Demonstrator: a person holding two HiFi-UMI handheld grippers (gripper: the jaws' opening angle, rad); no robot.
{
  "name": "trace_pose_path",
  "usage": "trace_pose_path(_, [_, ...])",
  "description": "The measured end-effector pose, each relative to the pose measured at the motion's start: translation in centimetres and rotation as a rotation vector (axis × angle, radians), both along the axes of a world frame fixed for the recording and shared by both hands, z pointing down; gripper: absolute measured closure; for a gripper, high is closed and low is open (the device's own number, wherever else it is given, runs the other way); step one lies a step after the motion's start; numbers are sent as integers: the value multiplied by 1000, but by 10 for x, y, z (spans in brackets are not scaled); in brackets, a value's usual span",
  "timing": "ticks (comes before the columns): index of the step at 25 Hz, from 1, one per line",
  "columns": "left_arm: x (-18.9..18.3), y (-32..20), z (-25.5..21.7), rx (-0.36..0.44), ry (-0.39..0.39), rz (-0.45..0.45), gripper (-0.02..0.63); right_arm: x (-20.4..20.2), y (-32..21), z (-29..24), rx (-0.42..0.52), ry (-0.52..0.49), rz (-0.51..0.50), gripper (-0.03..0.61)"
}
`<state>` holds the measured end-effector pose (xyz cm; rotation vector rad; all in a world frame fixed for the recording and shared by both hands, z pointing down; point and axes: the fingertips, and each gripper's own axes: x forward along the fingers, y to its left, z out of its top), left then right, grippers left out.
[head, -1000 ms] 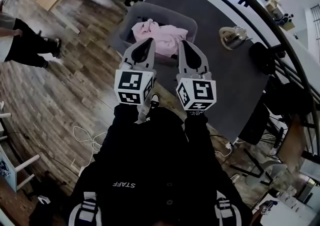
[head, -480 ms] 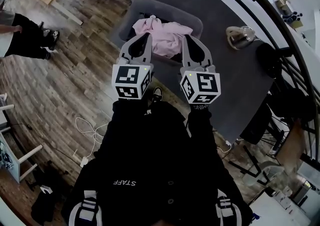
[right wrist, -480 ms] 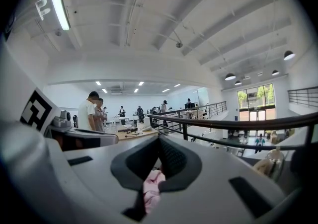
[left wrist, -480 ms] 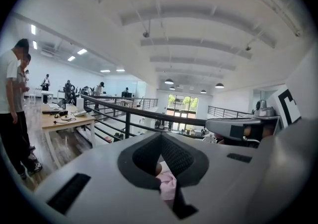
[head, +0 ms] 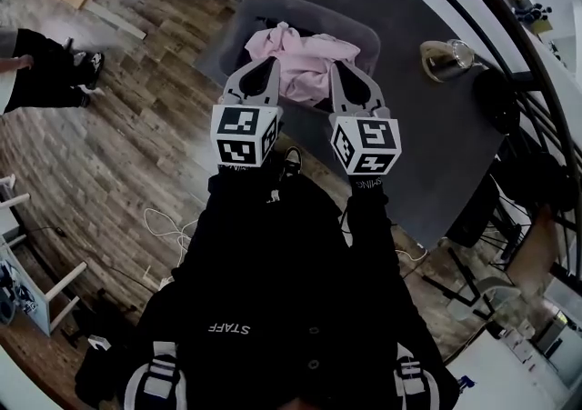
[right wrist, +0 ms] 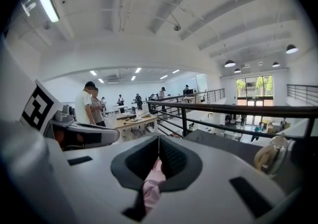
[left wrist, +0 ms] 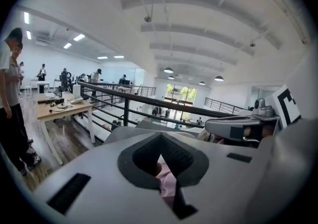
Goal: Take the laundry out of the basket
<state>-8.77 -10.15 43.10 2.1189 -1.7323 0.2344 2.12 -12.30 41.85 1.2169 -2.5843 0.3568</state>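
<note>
At the dark table (head: 427,140), I face the grey basket (head: 314,10) at its near corner, pink laundry (head: 305,61) heaped inside and rising over the rim. My left gripper (head: 269,65) and right gripper (head: 336,68) hover side by side at the basket's near edge. Each has its jaws pressed together and empty, with the pink cloth showing just beyond the tips. This looks like the approach; next the jaws must part and sink into the heap before pinching. A glass jug (head: 445,55) stands well apart, to the right.
</note>
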Motion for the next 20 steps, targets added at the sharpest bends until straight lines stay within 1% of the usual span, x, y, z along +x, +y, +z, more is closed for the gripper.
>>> trace_pose_path(7, [-7, -23, 33, -95, 7, 25, 612, -10, -21, 39, -104, 43, 11, 563])
trace_pose_path(10, [-6, -35, 45, -131, 4, 43, 612, -15, -30, 56, -142, 67, -14, 556])
trace_pose_path(11, [-6, -38, 49, -143, 3, 49, 612, -17, -32, 62, -155, 83, -30, 522])
trace_pose_path(12, [-6, -42, 53, -155, 1, 52, 612, -20, -35, 68, -167, 101, -51, 503])
trace_pose_path(15, [-10, -53, 64, -192, -3, 54, 612, -28, -41, 85, -205, 157, -119, 460])
trace_pose_path(17, [-12, -60, 71, -214, -1, 61, 612, -34, -47, 95, -224, 185, -151, 426])
trace_pose_path(18, [-13, -64, 74, -224, 1, 65, 612, -36, -50, 100, -231, 196, -164, 420])
trace_pose_path(20, [-16, -70, 80, -244, 5, 71, 612, -41, -55, 109, -245, 224, -201, 374])
